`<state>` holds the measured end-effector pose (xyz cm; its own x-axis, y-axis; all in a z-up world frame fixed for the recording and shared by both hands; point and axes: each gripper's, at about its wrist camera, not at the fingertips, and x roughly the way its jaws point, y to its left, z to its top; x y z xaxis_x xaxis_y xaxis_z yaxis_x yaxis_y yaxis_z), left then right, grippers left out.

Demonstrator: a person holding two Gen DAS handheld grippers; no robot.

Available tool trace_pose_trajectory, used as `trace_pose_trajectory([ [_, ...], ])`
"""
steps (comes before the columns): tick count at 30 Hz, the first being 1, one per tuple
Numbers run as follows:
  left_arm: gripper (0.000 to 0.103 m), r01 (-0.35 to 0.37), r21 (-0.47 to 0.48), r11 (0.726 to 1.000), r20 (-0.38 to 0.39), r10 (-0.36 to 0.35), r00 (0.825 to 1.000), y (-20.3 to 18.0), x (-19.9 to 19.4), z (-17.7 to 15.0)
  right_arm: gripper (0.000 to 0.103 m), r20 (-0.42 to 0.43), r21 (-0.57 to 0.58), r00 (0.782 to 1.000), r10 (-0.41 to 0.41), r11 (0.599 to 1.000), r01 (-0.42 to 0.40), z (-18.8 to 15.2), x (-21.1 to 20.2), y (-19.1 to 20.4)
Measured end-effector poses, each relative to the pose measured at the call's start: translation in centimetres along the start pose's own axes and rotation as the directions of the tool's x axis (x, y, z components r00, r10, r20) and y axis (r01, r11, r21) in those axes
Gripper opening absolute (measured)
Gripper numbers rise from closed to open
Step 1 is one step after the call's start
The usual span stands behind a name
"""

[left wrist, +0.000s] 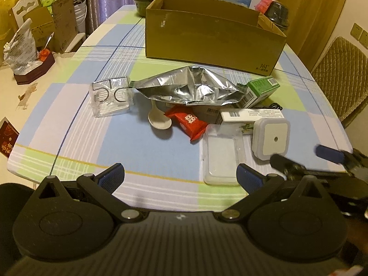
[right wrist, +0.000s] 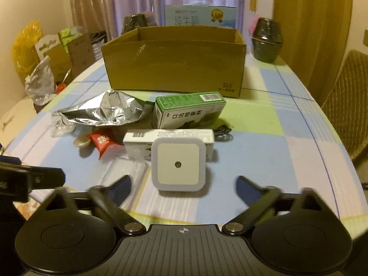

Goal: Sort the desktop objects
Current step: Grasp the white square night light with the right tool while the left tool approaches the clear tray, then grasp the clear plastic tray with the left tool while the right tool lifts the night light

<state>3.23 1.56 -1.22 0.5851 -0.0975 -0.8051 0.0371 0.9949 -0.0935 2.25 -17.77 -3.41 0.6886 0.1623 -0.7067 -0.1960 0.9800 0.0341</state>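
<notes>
Night light (right wrist: 177, 163) lies flat on desk (right wrist: 276, 142), centred ahead of right gripper (right wrist: 182, 184), jaws wide open, empty, not touching it. Left gripper (left wrist: 180, 176) jaws also wide, empty, over bare cloth. Left view alone shows clear case (left wrist: 112, 96) and plastic tray (left wrist: 221, 155); right view shows green box (right wrist: 189, 110) front. Carton (left wrist: 212, 34) stands behind clutter.

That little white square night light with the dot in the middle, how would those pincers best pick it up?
By its two opposite side edges, coming straight in from the near side. The night light is a rounded square block with its broad face turned toward the right gripper, whose open fingers already sit either side of it. The long white box right behind it blocks a grasp from the back.
</notes>
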Motion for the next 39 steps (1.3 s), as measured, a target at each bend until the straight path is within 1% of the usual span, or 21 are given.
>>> trace_pose_trajectory([
  [1, 0.102, 0.001, 0.002, 1.000, -0.002, -0.001, 1.000, 0.0, 0.2, 0.0, 0.083, -0.002, -0.003, 1.000, -0.003, 1.000, 0.003, 0.1, 0.4, 0.0],
  [5, 0.102, 0.024, -0.018, 1.000, -0.016, -0.024, 1.000, 0.3, 0.7, 0.0, 0.082, -0.008, -0.024, 1.000, -0.002, 1.000, 0.001, 0.3, 2.1, 0.4],
  [9, 0.102, 0.033, -0.006, 0.999, -0.017, -0.033, 0.999, 0.2, 1.2, 0.1, 0.079, -0.007, -0.042, 1.000, -0.007, 0.999, 0.007, 0.4, 3.3, 0.7],
  [11, 0.102, 0.042, -0.012, 0.999, -0.015, -0.042, 0.999, 0.2, 1.4, 0.1, 0.073, -0.008, -0.036, 1.000, -0.006, 0.999, 0.005, 0.5, 3.8, 0.5],
  [13, 0.102, 0.049, -0.005, 0.999, -0.015, -0.049, 0.999, 0.0, 1.5, 0.2, 0.070, -0.006, -0.039, 1.000, -0.002, 0.999, 0.001, 0.5, 4.1, 0.2],
  [15, 0.102, 0.050, 0.011, 0.999, -0.017, -0.050, 0.999, -0.3, 1.7, 0.2, 0.062, -0.001, -0.048, 1.000, 0.010, 0.999, -0.010, 0.5, 4.2, -0.1],
  [17, 0.102, 0.063, 0.024, 0.998, -0.026, -0.062, 0.998, -0.7, 2.1, 0.1, 0.062, 0.005, -0.046, 1.000, 0.002, 0.999, -0.002, 0.5, 4.0, -0.5],
  [20, 0.102, 0.094, 0.039, 0.995, -0.047, -0.092, 0.995, -1.5, 2.8, 0.1, 0.062, 0.016, -0.014, 1.000, -0.011, 1.000, 0.011, 0.1, 3.3, -1.8],
  [25, 0.101, 0.098, 0.128, 0.987, -0.049, -0.092, 0.995, -3.8, 4.2, 0.5, 0.062, 0.015, 0.035, 0.998, -0.063, 0.997, 0.062, -0.4, 2.5, -3.9],
  [26, 0.101, 0.099, 0.143, 0.985, -0.048, -0.093, 0.994, -4.2, 4.5, 0.6, 0.062, 0.011, 0.046, 0.998, -0.068, 0.997, 0.067, -0.5, 2.5, -4.3],
  [28, 0.096, 0.089, 0.178, 0.980, -0.047, -0.082, 0.996, -5.0, 5.4, 0.8, 0.062, 0.010, 0.055, 0.997, -0.077, 0.996, 0.077, -0.7, 2.4, -4.8],
  [31, 0.090, 0.075, 0.207, 0.976, -0.048, -0.066, 0.997, -5.6, 6.7, 0.8, 0.062, 0.015, 0.049, 0.997, -0.077, 0.996, 0.076, -0.7, 2.4, -4.9],
  [33, 0.081, 0.058, 0.230, 0.971, -0.044, -0.049, 0.998, -5.9, 7.3, 0.6, 0.062, 0.022, 0.033, 0.997, -0.079, 0.996, 0.078, -0.8, 2.4, -4.8],
  [36, 0.073, 0.054, 0.234, 0.971, -0.051, -0.044, 0.998, -6.1, 8.1, 0.3, 0.062, 0.023, 0.034, 0.996, -0.081, 0.996, 0.080, -0.9, 2.5, -4.9],
  [39, 0.071, 0.038, 0.252, 0.967, -0.041, -0.028, 0.999, -6.3, 8.5, 0.0, 0.063, 0.018, 0.029, 0.997, -0.077, 0.997, 0.077, -1.1, 2.9, -4.9],
])
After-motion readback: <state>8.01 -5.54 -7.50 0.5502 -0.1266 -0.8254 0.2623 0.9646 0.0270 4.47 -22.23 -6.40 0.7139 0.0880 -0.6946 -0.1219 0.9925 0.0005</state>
